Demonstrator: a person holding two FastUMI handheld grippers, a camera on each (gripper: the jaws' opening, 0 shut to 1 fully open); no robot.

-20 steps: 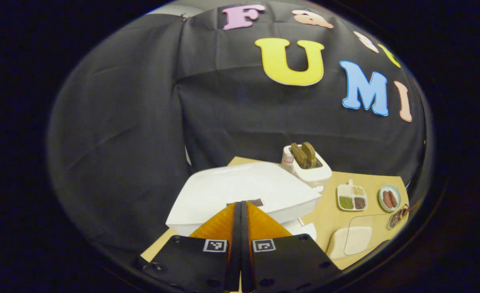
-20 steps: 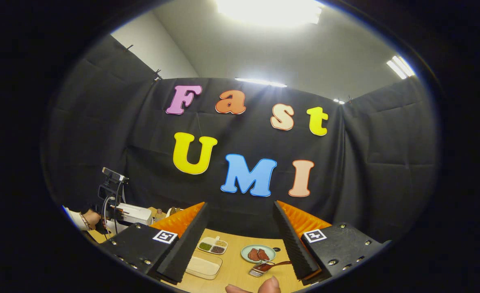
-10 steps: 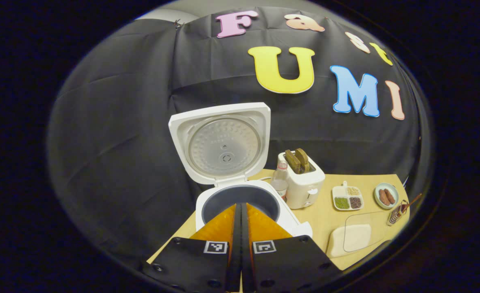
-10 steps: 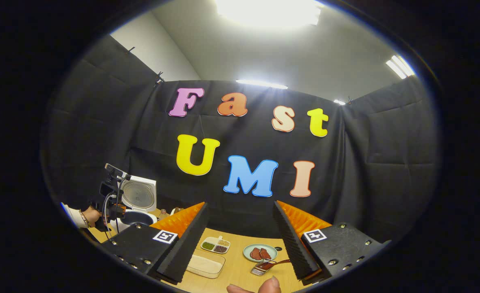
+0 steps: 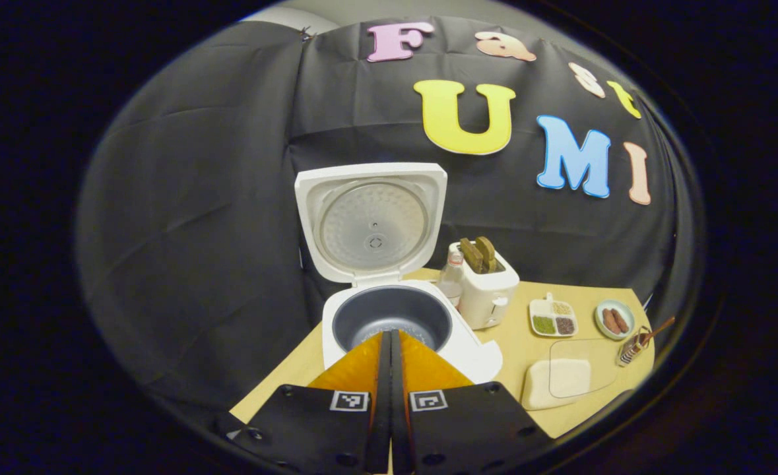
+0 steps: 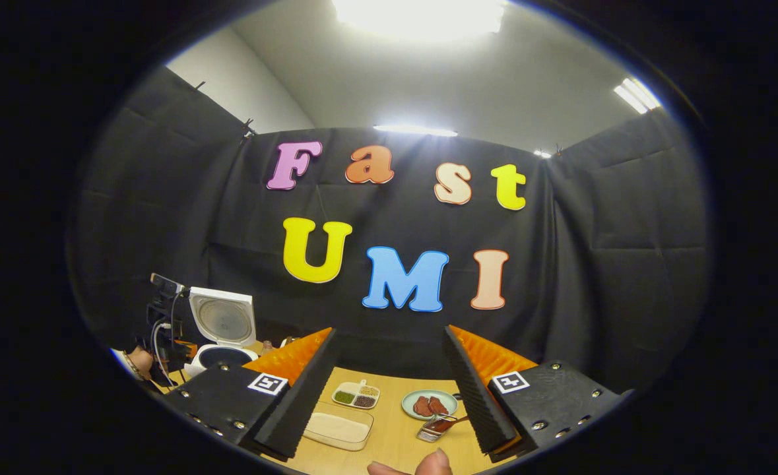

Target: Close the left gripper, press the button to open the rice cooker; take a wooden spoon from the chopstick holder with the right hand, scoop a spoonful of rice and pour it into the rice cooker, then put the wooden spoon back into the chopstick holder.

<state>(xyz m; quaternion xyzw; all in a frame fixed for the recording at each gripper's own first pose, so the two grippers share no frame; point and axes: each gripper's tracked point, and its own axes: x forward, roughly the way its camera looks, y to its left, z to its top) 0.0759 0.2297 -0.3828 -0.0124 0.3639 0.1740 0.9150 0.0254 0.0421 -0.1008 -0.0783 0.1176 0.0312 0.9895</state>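
Our left gripper [image 5: 389, 340] is clenched with fingers pressed together, holding nothing, just in front of the rice cooker [image 5: 389, 316], whose lid [image 5: 370, 221] stands upright. Our right gripper [image 6: 389, 349] is spread wide and empty above the table [image 6: 395, 442]. Wooden spoon [image 6: 443, 423] sits in the chopstick holder [image 6: 430, 431], beside the rice box [image 6: 337, 429].

The left gripper view sits close above the open rice cooker [image 5: 389, 310], looking forward and down past its own closed jaws into the pot just ahead of them, with the desk [image 5: 534, 343] running off to the right of the jaws. The right gripper view sits low and farther back, tilted up at the booth wall between its spread jaws. Both share the cooker [image 6: 222, 330], the divided dish [image 5: 552, 317] [image 6: 357, 395] and the rice tray [image 5: 557, 382] [image 6: 337, 427].
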